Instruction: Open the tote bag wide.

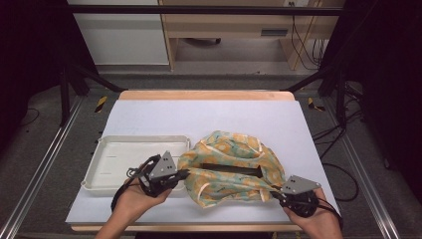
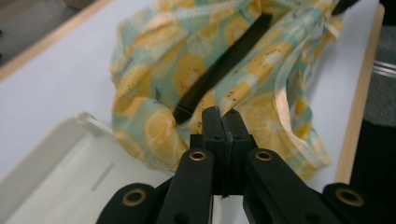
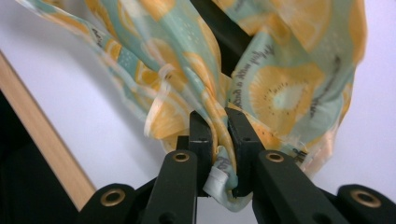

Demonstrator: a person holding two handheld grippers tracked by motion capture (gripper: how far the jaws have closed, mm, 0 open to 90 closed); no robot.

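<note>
White table up front: both grippers, left (image 1: pixel 185 174) and right (image 1: pixel 274 191), pinch the lemon-print cloth (image 1: pixel 230 167) in closed jaws; pull apart evenly, gently.

The crumpled fruit-print cloth (image 1: pixel 231 167) is the landmark: behind it the white mat (image 1: pixel 209 117) lies bare to the far wooden edge, and its right side is open too. Just left of it the cream tray (image 1: pixel 107 164) blocks the way, its raised rim touching the cloth.

black tongs (image 1: pixel 185 173) — brass-ringed pivots, grey three-cornered plates, trailing black cables.
</note>
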